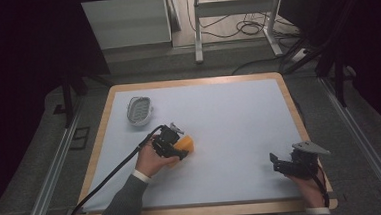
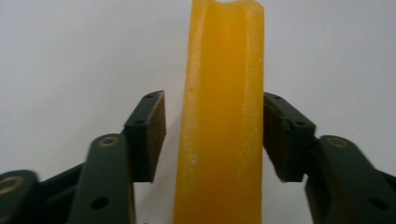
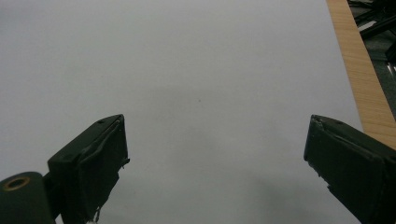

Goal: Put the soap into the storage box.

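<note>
Straddling an orange block (image 2: 224,116) with left gripper (image 1: 173,140), left of table centre on pale grey mat (image 1: 230,130). Left gripper view: jaws either side of block's narrow edge, right pad touching or nearly so, left pad with a clear gap, so jaws partly apart, not clamped. Block standing on edge, rising up through frame, waxy orange with pale speckles, notch at top end. High view: block (image 1: 186,145) poking out just right of gripper, left hand (image 1: 152,162) wrapped behind, grey sleeve coming in from bottom, black cable trailing down-left to table edge.

Resting near front right corner of mat, right gripper (image 1: 278,163), held by right hand (image 1: 308,185), grey three-cornered plate on top, pointing left. Right gripper view: jaws spread wide, bare mat between them, wooden table rim (image 3: 359,70) at upper right.

Sitting at far left of mat, small oval metal mesh basket (image 1: 140,110), well apart from both grippers. Contents cannot tell.
</note>
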### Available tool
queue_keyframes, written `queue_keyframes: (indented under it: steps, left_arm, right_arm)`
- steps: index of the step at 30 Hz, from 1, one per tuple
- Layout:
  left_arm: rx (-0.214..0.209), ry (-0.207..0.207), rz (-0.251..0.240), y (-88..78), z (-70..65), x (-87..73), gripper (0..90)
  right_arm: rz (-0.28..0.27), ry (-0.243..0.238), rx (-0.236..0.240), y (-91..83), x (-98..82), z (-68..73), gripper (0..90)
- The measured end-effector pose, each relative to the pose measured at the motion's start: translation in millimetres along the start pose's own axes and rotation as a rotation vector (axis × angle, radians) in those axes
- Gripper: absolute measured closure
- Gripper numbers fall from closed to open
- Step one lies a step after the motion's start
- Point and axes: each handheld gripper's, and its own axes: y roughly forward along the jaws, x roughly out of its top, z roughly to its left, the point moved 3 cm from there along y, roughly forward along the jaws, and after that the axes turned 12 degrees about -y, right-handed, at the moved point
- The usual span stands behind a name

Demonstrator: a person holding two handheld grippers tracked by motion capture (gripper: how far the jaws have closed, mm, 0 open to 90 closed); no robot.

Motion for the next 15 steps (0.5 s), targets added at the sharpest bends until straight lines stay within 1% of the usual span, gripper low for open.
queue_keyframes:
  steps: [1, 2, 3, 4, 6, 8, 9, 14, 15]
  left_arm:
    - [0.000, 0.001, 0.003, 0.8, 0.2, 0.0, 51.4]
    - [-0.001, -0.002, 0.003, 1.4, 0.1, -0.1, 51.4]
    - [-0.001, -0.003, 0.004, 1.8, 0.0, -0.2, 55.8]
    - [-0.001, -0.002, 0.004, 2.0, -0.1, -0.3, 55.8]
    - [0.004, 0.003, 0.004, 1.8, -0.6, -0.6, 59.4]
    - [0.010, 0.009, 0.003, 1.2, -0.8, -0.6, 60.0]
    - [0.025, 0.019, -0.003, 0.7, -1.6, -1.1, 60.9]
    - [0.022, 0.016, -0.005, -1.9, 0.8, -0.2, 61.1]
    - [0.015, 0.009, -0.018, -5.2, 2.5, 1.2, 61.1]
  right_arm:
    - [0.001, 0.000, -0.001, 0.5, -0.4, 0.1, 6.3]
    - [0.001, 0.000, -0.001, 0.5, -0.4, 0.1, 6.3]
    - [0.003, -0.003, 0.001, 0.5, -0.4, 0.6, 6.3]
    - [0.003, -0.003, 0.001, 0.5, -0.4, 0.6, 6.3]
    - [0.002, -0.005, 0.000, 0.6, -0.2, 1.0, 6.3]
    - [0.003, -0.006, -0.003, 0.5, -0.2, 1.0, 6.3]
    - [0.001, -0.004, -0.002, 0.3, -0.2, 0.7, 6.3]
    - [-0.002, -0.002, -0.001, -0.4, 0.1, 0.1, 6.3]
    - [-0.003, -0.003, -0.002, -0.7, 0.0, -0.1, 6.3]
